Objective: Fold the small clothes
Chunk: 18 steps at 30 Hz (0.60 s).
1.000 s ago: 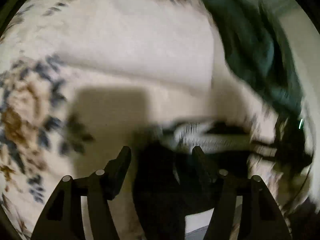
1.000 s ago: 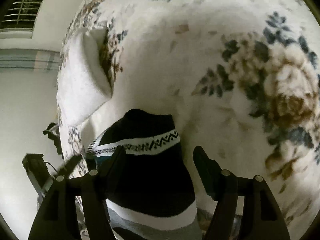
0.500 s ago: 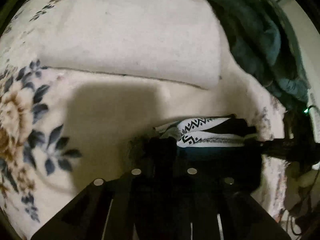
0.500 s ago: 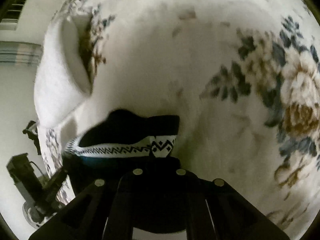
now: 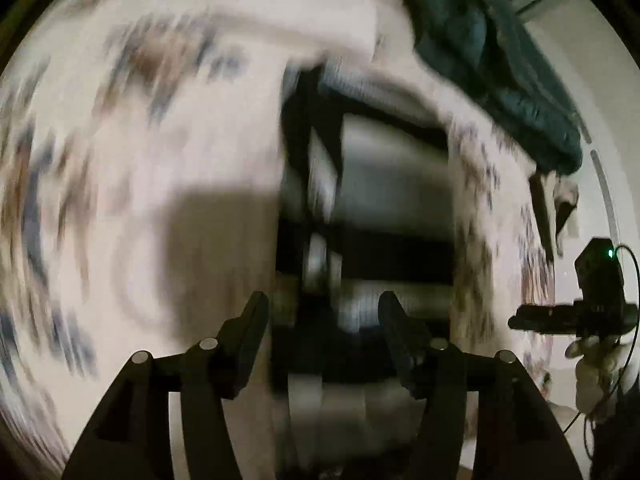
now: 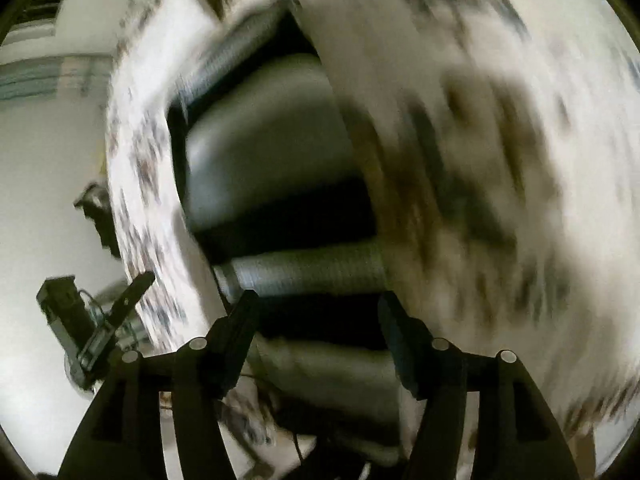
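A small knitted garment (image 5: 384, 216) with black, grey and white stripes lies on the floral blanket (image 5: 160, 160); heavy motion blur hides its details. My left gripper (image 5: 324, 320) hovers over its near left edge. Its jaws are opening, and the fingertips (image 5: 252, 320) press on nothing. In the right wrist view the same garment (image 6: 272, 152) stretches away from my right gripper (image 6: 316, 316). This gripper's jaws are opening too. The cloth shows below the gap between them, free of the pads.
A dark green padded cloth (image 5: 500, 60) is heaped at the blanket's far right corner. A black device with a green light (image 5: 596, 300) stands off the bed's right edge, and another black device (image 6: 76, 332) off its left edge. A pale wall (image 6: 40, 200) lies beyond.
Half a second ago both grippers were shut on the garment's patterned end. Now both stand open and have swept fast across the bed, and the garment lies released in front of them.
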Each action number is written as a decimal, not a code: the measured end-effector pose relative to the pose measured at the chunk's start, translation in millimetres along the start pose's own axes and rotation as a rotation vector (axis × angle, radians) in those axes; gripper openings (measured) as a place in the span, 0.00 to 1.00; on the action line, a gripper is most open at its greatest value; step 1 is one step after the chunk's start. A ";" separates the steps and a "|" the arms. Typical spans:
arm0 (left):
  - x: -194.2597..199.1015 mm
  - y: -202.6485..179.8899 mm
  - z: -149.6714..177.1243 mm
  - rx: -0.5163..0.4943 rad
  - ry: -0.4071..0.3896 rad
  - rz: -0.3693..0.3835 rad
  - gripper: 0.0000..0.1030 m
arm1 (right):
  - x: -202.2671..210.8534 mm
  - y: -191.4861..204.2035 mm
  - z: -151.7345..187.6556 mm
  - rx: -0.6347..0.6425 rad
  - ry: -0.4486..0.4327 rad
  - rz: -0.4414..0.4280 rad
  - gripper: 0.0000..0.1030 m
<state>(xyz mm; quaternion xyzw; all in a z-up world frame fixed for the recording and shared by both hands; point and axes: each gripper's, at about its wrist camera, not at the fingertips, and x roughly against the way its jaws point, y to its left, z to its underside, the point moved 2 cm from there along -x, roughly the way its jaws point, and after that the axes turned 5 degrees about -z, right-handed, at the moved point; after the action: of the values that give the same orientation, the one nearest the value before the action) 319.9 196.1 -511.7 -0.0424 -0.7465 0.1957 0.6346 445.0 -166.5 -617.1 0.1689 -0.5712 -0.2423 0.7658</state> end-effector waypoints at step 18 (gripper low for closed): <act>-49.8 21.7 206.9 0.106 0.192 -0.106 0.11 | -110.1 -112.1 177.9 -0.165 0.124 -0.047 0.62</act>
<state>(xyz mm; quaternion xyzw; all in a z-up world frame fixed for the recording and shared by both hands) 125.9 151.2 -590.0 0.0123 -0.6721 0.1961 0.7140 229.6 -193.8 -712.8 0.1334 -0.4970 -0.2954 0.8050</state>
